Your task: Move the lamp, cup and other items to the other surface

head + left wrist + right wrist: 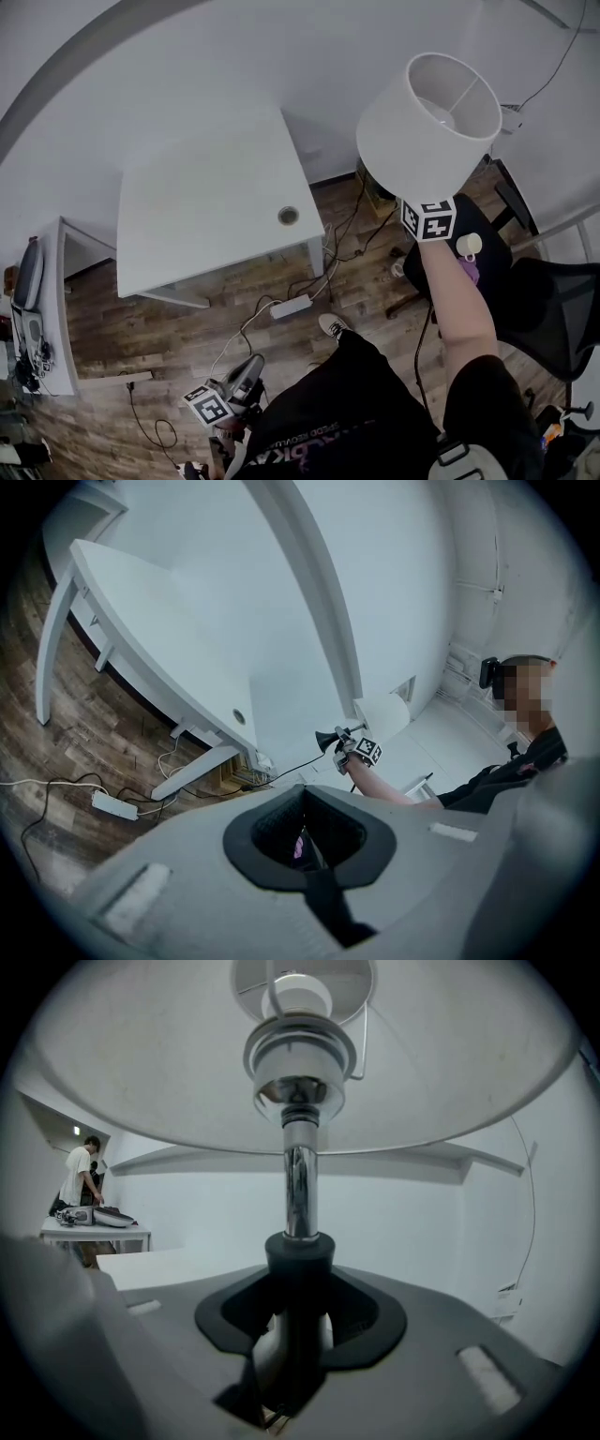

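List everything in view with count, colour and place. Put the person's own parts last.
Table lamp with drum shade and chrome stem: one, white, held in the air at upper right.
Square table with a round cable hole: one, white, centre-left.
Power strip: one, white, on the wood floor by the table.
Cables: several, black and white, across the floor.
Office chair: one, black, right edge.
Side desk: one, white, far left, with dark devices on it.
Bystander: one, white top, at a distant table.
Right gripper: closed on the lamp's stem.
Left gripper: low by the leg, jaws together, empty.
Trousers: black.
Shoe: white.
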`<act>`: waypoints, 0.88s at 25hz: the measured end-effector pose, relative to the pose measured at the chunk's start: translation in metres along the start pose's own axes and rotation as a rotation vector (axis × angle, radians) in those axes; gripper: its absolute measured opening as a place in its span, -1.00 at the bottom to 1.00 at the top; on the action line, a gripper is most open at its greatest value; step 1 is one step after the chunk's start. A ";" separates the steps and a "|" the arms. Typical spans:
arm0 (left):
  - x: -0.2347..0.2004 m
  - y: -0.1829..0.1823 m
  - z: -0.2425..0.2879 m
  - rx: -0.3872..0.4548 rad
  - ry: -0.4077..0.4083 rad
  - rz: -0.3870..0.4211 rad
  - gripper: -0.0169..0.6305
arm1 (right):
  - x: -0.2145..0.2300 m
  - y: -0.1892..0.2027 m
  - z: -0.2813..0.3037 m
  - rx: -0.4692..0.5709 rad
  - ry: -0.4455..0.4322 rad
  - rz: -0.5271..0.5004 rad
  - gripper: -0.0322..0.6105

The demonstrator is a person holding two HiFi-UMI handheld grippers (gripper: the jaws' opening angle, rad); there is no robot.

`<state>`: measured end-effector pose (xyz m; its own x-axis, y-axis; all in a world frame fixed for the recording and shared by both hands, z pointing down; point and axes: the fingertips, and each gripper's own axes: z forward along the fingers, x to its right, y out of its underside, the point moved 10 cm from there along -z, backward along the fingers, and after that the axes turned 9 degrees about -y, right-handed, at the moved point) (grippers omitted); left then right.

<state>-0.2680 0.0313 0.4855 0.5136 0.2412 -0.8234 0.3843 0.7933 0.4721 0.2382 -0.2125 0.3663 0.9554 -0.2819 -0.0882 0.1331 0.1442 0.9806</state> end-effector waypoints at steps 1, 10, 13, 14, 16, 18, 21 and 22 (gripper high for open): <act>0.001 0.003 -0.001 -0.011 0.009 0.004 -0.97 | 0.002 0.001 -0.011 -0.001 0.015 0.001 -0.43; 0.004 0.039 -0.015 -0.121 0.079 0.026 -0.97 | 0.006 0.017 -0.116 -0.016 0.145 0.021 -0.43; 0.006 0.046 -0.012 -0.148 0.094 0.044 -0.97 | 0.012 0.028 -0.146 -0.025 0.188 0.034 -0.43; 0.006 0.047 -0.011 -0.156 0.099 0.048 -0.96 | 0.015 0.031 -0.155 -0.026 0.205 0.039 -0.43; 0.008 0.050 -0.006 -0.170 0.112 0.052 -0.97 | 0.022 0.036 -0.172 -0.029 0.239 0.048 -0.43; 0.012 0.053 0.001 -0.183 0.124 0.053 -0.97 | 0.031 0.039 -0.187 -0.032 0.271 0.059 -0.43; 0.018 0.055 0.013 -0.205 0.143 0.060 -0.97 | 0.045 0.041 -0.208 -0.027 0.316 0.081 -0.43; 0.020 0.056 0.018 -0.215 0.150 0.064 -0.97 | 0.049 0.042 -0.215 -0.024 0.328 0.089 -0.43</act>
<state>-0.2226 0.0701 0.5012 0.4059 0.3626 -0.8389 0.1744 0.8704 0.4605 0.3474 -0.0162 0.3651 0.9970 0.0521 -0.0578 0.0477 0.1776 0.9830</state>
